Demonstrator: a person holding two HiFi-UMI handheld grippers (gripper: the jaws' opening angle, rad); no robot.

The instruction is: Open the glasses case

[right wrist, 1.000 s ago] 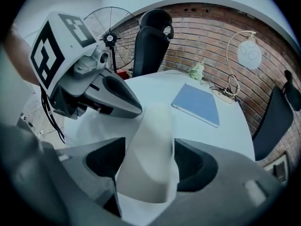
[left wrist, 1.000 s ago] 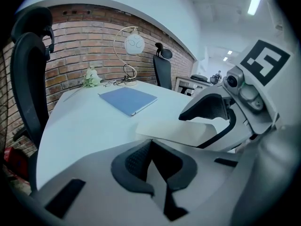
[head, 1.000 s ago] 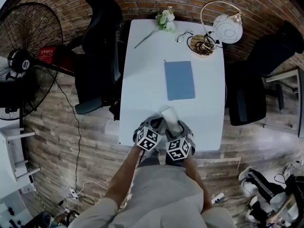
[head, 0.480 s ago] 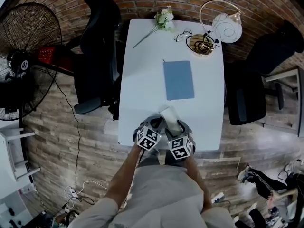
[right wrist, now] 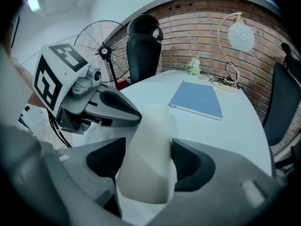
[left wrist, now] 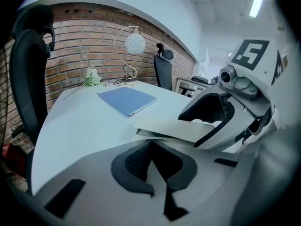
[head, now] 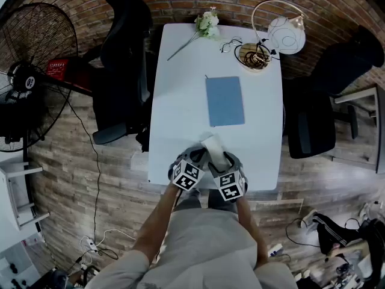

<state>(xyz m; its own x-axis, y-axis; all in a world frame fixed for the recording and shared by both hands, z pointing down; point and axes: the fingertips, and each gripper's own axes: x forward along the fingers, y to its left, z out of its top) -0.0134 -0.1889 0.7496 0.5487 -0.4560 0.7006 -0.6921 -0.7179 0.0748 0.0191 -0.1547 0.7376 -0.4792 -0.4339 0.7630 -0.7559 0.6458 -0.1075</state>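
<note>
White surface (head: 180,101), brick wall (head: 180,5) behind: glasses case (head: 213,147) at lower ctr of head view. Right gripper (right wrist: 149,166) jaws clamp its body steady; left gripper (left wrist: 151,160) jaws look pinched on its flap, prob. to lift it.

Bright and even throughout, lit from overhead by a white ceiling strip light (left wrist: 256,1), glaring at the top corner of the left gripper view. Near-white wash over the white rectangular desk (head: 180,101), with only faint, soft shadows. Heavy fisheye bending toward every edge, black vignette in the corners. Cool bluish cast in both gripper views. Sharp far off, smeared close up: soft-edged pale rounded glasses case (right wrist: 150,135) and blurred dark pads (right wrist: 193,166) of the right tool (right wrist: 148,166).
</note>
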